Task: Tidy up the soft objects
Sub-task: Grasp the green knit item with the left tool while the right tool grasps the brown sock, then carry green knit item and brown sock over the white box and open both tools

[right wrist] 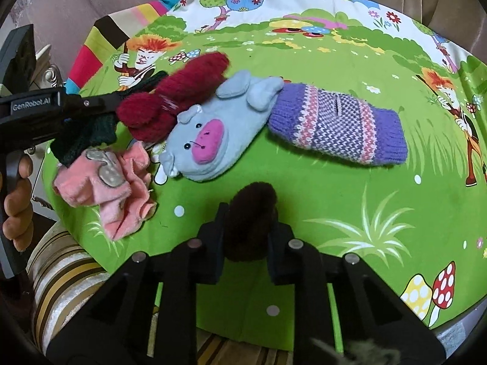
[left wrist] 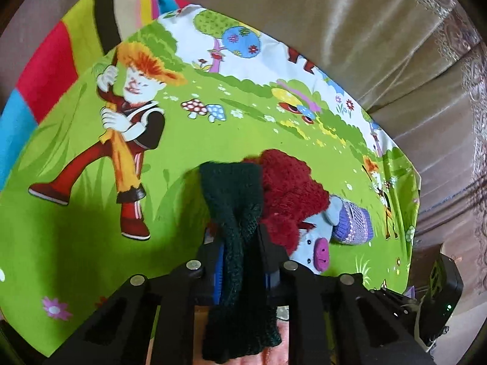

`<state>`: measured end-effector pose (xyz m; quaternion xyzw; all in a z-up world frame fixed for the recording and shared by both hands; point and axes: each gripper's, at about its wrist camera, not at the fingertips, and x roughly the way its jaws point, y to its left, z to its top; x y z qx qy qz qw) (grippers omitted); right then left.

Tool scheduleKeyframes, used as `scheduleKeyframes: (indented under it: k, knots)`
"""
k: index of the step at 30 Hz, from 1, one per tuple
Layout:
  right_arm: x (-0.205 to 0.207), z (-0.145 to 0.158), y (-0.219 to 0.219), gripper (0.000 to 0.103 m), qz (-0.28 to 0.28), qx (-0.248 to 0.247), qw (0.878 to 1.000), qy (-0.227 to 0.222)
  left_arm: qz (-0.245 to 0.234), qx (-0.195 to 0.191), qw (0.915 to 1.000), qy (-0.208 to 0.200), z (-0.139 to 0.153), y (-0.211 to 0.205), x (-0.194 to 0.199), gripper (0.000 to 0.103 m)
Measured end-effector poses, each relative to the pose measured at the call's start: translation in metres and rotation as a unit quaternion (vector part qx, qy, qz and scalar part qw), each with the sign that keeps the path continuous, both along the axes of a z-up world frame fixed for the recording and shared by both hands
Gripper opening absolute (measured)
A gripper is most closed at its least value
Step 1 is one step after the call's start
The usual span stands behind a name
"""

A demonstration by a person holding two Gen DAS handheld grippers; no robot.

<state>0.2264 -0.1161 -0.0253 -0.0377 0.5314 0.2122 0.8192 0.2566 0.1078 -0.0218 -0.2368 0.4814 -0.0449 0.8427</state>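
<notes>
Over green cartoon sheet [right wrist: 319, 188], left claw [left wrist: 240, 243] clamps dark green knit [left wrist: 231, 194]; right claw [right wrist: 249, 228] clamps brown fuzzy piece [right wrist: 252, 213].

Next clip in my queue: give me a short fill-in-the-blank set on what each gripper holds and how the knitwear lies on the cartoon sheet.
1. The left gripper is shut on a dark ____ knitted piece.
2. The right gripper is shut on a fuzzy dark ____ item.
3. The light blue plush mitten carries a pig face with a ____ snout.
4. The purple patterned knitted cuff lies on the mitten's ____ side in the right wrist view.

Missing words: green; brown; pink; right
</notes>
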Motion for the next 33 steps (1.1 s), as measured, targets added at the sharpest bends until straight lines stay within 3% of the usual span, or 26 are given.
scheduleKeyframes:
  k: [6, 15, 22, 33]
  knots:
    - [-0.009, 0.015, 0.001, 0.025, 0.003, 0.002, 0.999, -0.034, 0.025, 0.014, 0.9993, -0.026, 0.014, 0.01, -0.011, 0.019]
    - [-0.023, 0.033, -0.01, 0.025, -0.005, 0.004, 0.998, -0.063, 0.034, -0.006, 0.9974, -0.063, 0.04, 0.003, -0.039, 0.018]
    - [-0.041, 0.051, -0.033, 0.025, -0.023, 0.01, 0.996, -0.085, 0.018, -0.027, 0.9957, -0.087, 0.057, -0.028, -0.068, 0.018]
    - [-0.08, 0.071, -0.085, 0.025, -0.065, 0.02, 0.992, -0.103, -0.031, -0.031, 0.9959, -0.079, 0.052, -0.103, -0.103, 0.018]
